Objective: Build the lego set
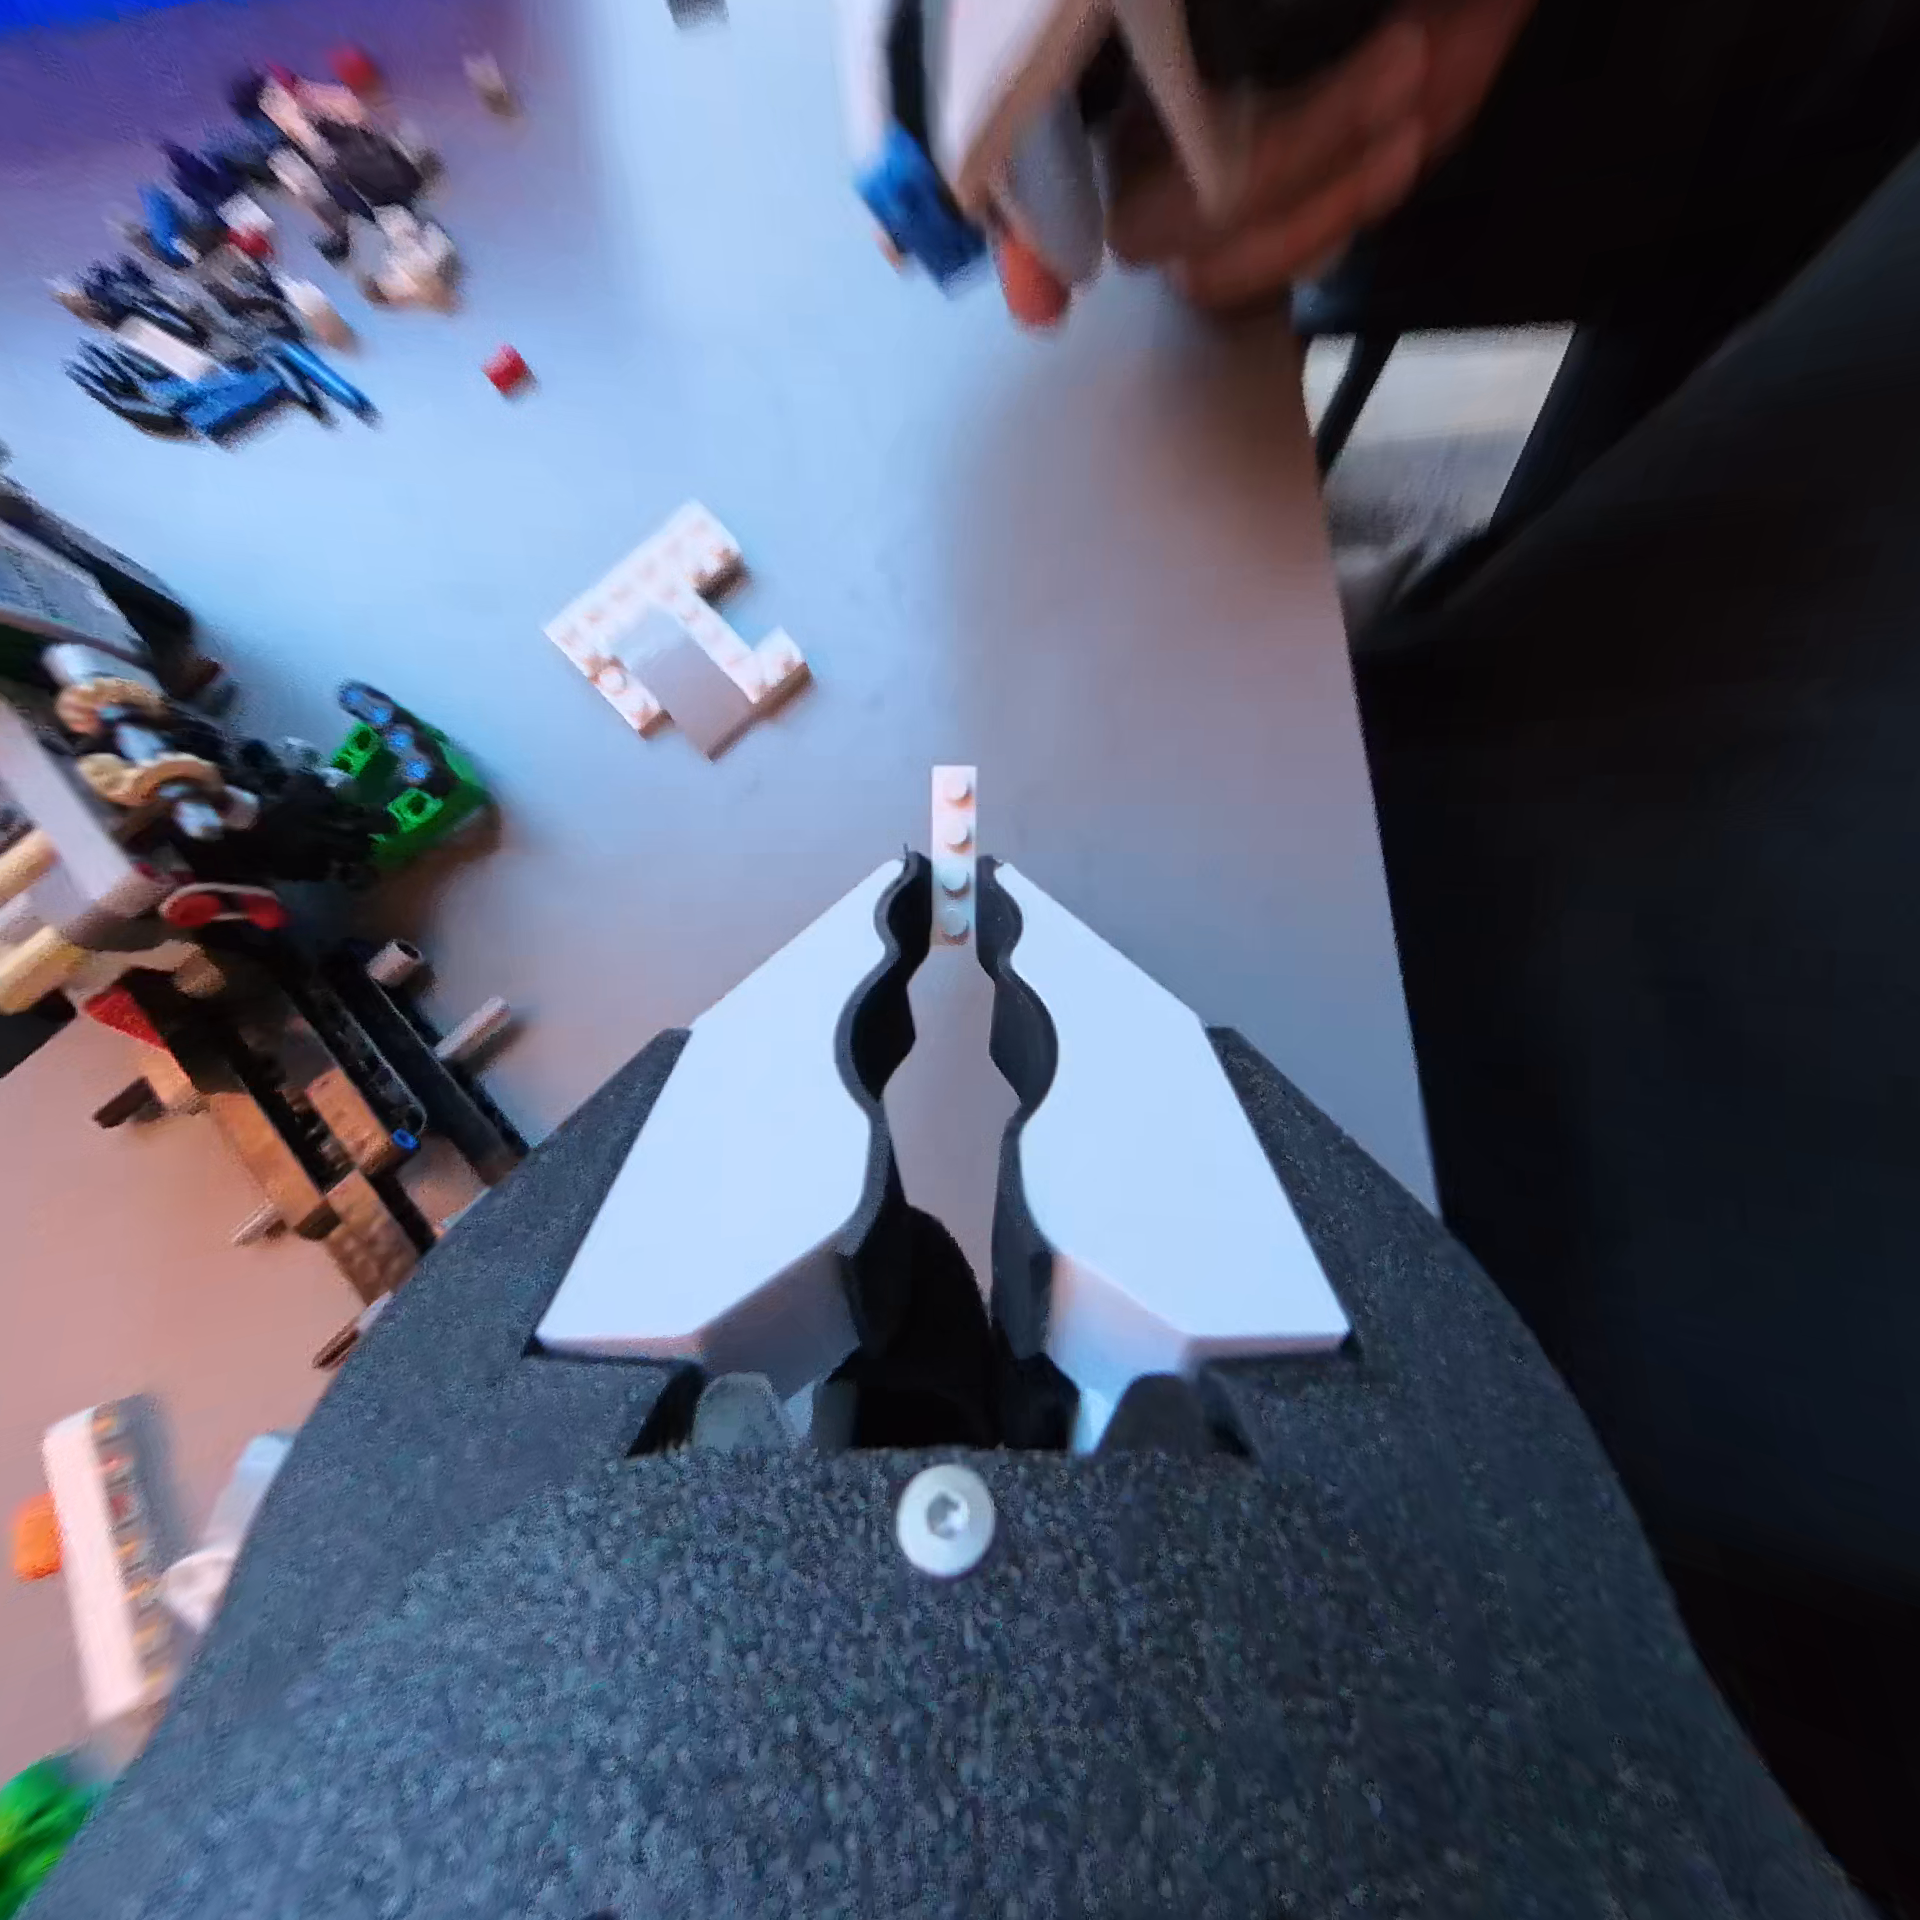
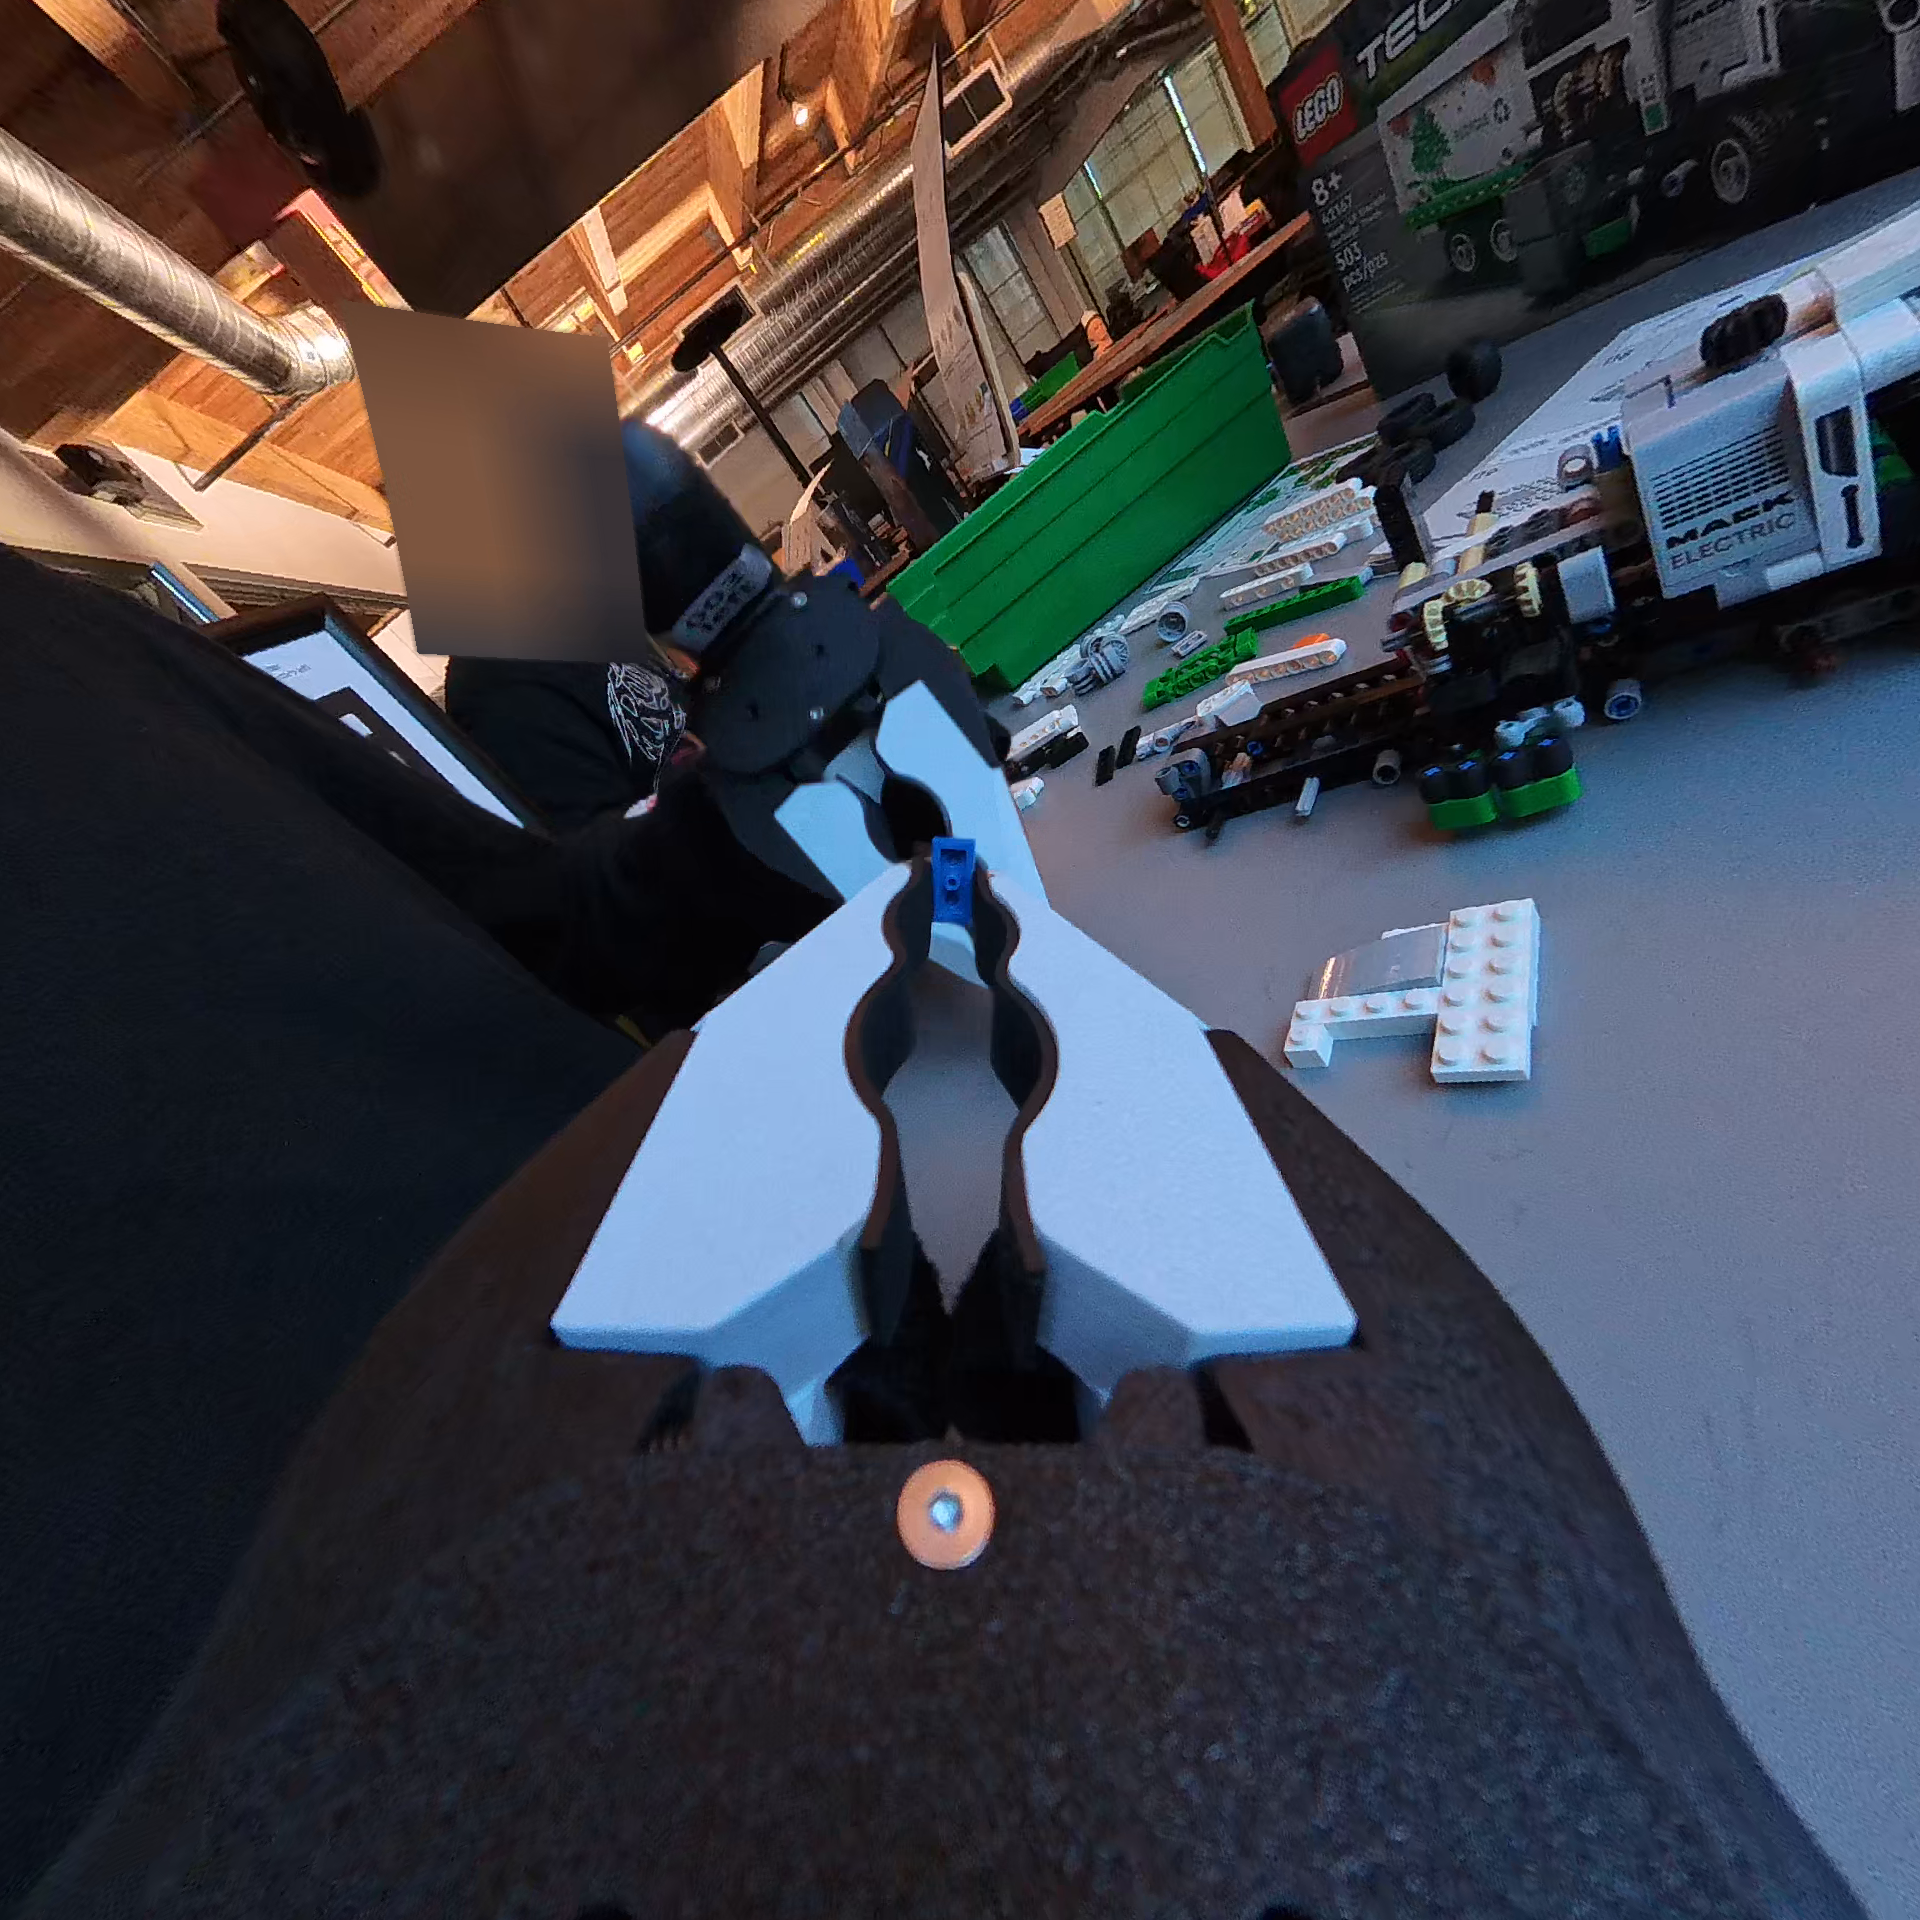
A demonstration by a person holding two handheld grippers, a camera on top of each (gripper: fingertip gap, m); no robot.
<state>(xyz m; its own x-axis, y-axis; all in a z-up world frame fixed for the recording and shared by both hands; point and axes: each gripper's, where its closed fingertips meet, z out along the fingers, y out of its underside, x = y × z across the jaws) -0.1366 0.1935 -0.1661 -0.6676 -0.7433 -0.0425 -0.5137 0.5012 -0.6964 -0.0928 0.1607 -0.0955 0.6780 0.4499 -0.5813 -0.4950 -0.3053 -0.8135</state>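
between the fingertips of the left gripper (image 1: 954, 862): a narrow white plate (image 1: 955, 854) with a single row of studs, clamped near its lower end, upper half sticking out past the tips, held clear above the grey table (image 1: 935, 499). ahead and to the left of that gripper, flat on the table, a white plate assembly (image 1: 677, 641) with a smooth sloped piece on it (same assembly at (image 2: 1425, 992), to the right of the right gripper and apart from it). further left, a green and black wheel block (image 1: 416, 774) and the dark chassis of a partly built truck (image 1: 343, 1091). far ahead to the left, a blurred heap of loose pieces (image 1: 239, 260) and one small red piece (image 1: 507, 368) lying alone.

at the tips of the right gripper (image 2: 951, 883): a small blue piece (image 2: 953, 879), pinched upright and off the table. just beyond it, the other gripper, pointing back. off to the right, the white truck cab (image 2: 1756, 488), a green bin (image 2: 1101, 499) and a set box (image 2: 1600, 145) behind.
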